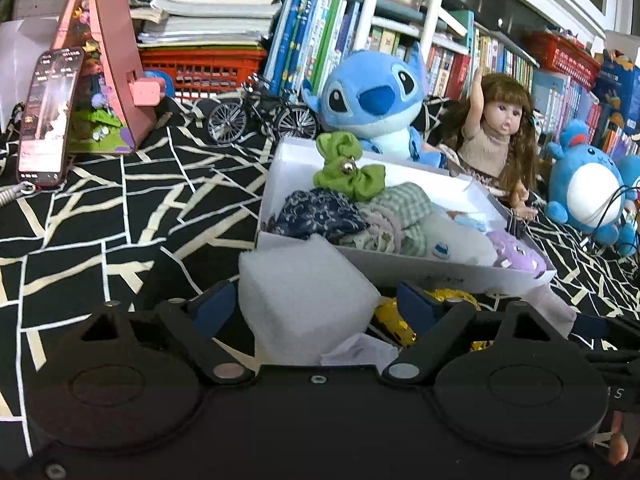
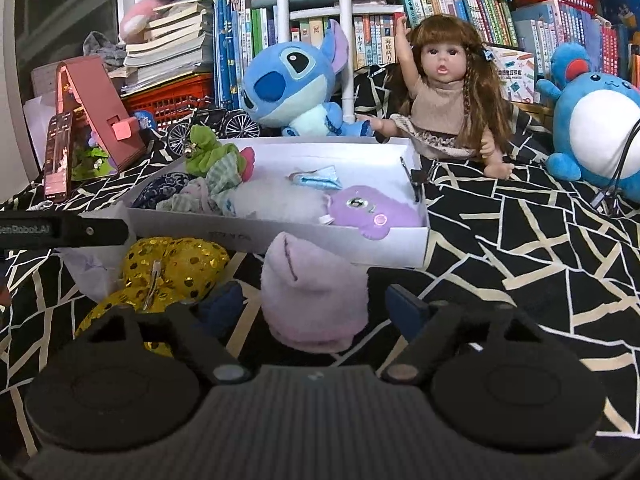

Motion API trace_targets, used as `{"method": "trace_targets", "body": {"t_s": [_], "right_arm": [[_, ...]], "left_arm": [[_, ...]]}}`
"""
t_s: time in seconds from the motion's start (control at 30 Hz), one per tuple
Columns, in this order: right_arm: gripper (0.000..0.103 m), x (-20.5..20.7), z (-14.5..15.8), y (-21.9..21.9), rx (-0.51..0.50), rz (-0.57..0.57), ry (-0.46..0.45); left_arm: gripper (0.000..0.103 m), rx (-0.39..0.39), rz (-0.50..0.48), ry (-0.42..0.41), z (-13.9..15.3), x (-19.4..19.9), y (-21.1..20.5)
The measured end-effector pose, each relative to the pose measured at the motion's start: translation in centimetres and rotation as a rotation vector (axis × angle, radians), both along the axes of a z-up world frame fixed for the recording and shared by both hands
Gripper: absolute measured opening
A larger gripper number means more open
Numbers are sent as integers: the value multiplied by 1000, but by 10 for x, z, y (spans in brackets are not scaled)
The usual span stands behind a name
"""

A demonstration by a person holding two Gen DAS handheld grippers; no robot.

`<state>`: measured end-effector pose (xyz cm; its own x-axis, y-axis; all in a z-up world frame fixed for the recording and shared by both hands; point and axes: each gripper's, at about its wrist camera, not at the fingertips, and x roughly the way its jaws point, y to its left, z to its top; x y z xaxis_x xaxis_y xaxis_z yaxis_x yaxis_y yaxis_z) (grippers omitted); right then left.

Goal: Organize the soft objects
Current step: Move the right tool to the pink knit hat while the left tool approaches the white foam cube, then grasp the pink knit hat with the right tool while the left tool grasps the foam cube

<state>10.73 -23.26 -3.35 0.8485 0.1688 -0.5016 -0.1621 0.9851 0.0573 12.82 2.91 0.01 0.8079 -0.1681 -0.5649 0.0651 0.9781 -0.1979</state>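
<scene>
- Soft objects (image 2: pixel 256 200) already fill much of the box: scrunchies and folded cloth bunch at its left end, and a white plush and a purple one lie toward the right. They sit packed side by side, which I take as the sorting well under way. There is bare floor left only along the back wall.
- The box (image 2: pixel 280 236) lies open on the cloth (image 2: pixel 520 260) right ahead of both your claws, its long front wall facing you. That makes it an easy drop for either hand.
- The foam block (image 1: pixel 304 292) sits between the fingers of your left gripper (image 1: pixel 316 300), just short of the box's near wall. The left pad looks to touch it, but a gap shows at the right pad, so the claw is fairly wide and has no grip yet.
- The pink piece (image 2: pixel 312 292) stands between the fingers of your right gripper (image 2: pixel 312 300), also just before the box. Gaps show on both sides, so this claw too is fairly wide and holds nothing.
- The gold piece (image 2: pixel 172 264) rests on the cloth between your two claws, touched by neither. It looks like the next pick.
- Both your hands sit low over the cloth, side by side. Each claw tilts gently down and forward toward the box, with its fingers level on either side of its piece.
</scene>
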Motion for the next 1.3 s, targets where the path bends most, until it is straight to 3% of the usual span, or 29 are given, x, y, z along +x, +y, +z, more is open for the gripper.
{"method": "trace_targets", "body": {"t_s": [0.1, 0.27, 0.37, 0.77, 1.3], "right_arm": [[78, 1, -1, 2, 1, 1, 4], [58, 1, -1, 2, 2, -6, 8], [54, 0, 0, 1, 7, -10, 4], [45, -9, 13, 0, 1, -13, -33], [44, -16, 37, -3, 0, -16, -111]], "left_arm": [[69, 9, -11, 6, -2, 1, -2], [66, 13, -26, 0, -1, -2, 0], [66, 7, -35, -1, 1, -3, 1], [65, -6, -73, -62, 26, -15, -1], [65, -27, -95, -97, 48, -12, -1]]}}
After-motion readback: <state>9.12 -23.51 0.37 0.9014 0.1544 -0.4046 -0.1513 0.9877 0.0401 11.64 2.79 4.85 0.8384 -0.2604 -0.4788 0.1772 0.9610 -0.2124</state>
